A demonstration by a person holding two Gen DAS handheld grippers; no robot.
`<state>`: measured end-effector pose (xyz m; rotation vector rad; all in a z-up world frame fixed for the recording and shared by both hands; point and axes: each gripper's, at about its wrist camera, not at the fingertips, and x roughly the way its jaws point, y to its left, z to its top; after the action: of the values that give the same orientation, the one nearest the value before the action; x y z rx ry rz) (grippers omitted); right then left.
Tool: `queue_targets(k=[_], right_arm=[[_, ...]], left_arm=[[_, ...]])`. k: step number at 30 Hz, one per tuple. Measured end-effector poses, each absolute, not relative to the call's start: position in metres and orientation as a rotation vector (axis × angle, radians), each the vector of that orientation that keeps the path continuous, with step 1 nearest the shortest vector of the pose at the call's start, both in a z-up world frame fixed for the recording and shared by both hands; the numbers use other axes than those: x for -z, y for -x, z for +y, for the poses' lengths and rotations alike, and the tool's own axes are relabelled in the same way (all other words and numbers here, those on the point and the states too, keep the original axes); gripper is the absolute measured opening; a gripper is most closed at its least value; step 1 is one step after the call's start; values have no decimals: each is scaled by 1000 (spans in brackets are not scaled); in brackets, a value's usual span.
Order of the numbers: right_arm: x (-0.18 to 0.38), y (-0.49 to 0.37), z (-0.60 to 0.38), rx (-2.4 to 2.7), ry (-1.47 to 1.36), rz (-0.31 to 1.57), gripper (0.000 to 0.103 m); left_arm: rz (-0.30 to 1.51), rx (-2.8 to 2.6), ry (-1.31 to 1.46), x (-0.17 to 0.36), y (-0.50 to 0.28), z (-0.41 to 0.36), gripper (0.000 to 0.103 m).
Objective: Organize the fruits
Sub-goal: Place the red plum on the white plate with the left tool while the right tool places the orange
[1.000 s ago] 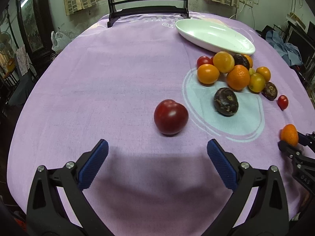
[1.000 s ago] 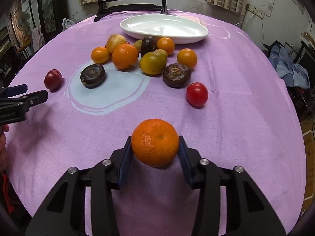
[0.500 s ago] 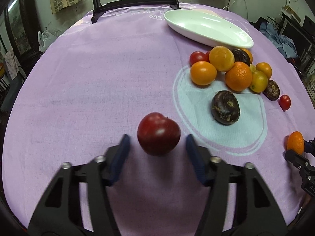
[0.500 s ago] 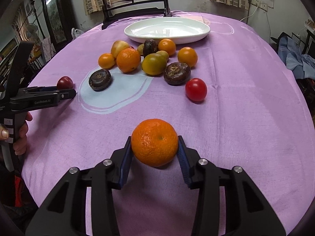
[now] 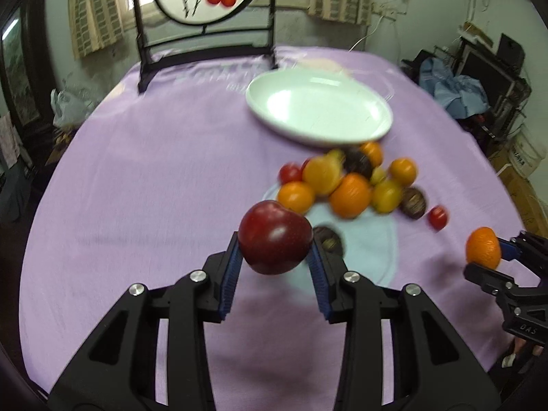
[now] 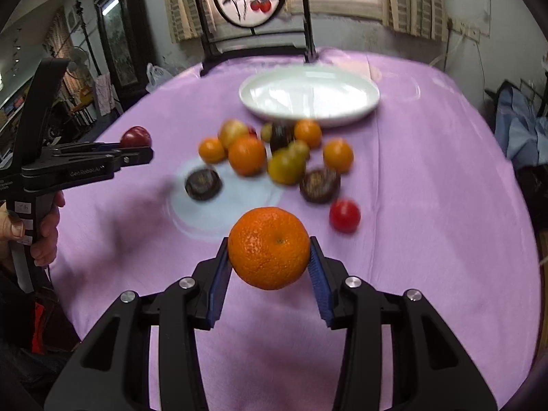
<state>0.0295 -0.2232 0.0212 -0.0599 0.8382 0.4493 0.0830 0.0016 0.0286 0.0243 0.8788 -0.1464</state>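
Fruit pile [image 5: 352,185] before plate [image 5: 318,109]

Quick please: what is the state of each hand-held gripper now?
Left hand-held gripper: closed, holding the dark red fruit.
Right hand-held gripper: closed, holding the orange.

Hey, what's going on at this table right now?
A person is sorting fruit with two handheld grippers. The left gripper is shut on a dark red plum, the right gripper on an orange mandarin, both lifted off the purple cloth. The white plate holds nothing; the other fruit lies clustered before it.
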Motion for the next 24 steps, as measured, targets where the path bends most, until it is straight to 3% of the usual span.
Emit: queue_targets(k=[8,14,24], right_arm=[[-56,-124,-209,-415,146,759,44],[-16,-219,-208,-357,95,888,44],[23,-280,-200,-301,121,1005,44]], left_arm=[[847,186,-35,-64,-155,-38,39],[920,119,-66,-35,-233,-56,39],[1022,96,-40,16,-307,-62,40]])
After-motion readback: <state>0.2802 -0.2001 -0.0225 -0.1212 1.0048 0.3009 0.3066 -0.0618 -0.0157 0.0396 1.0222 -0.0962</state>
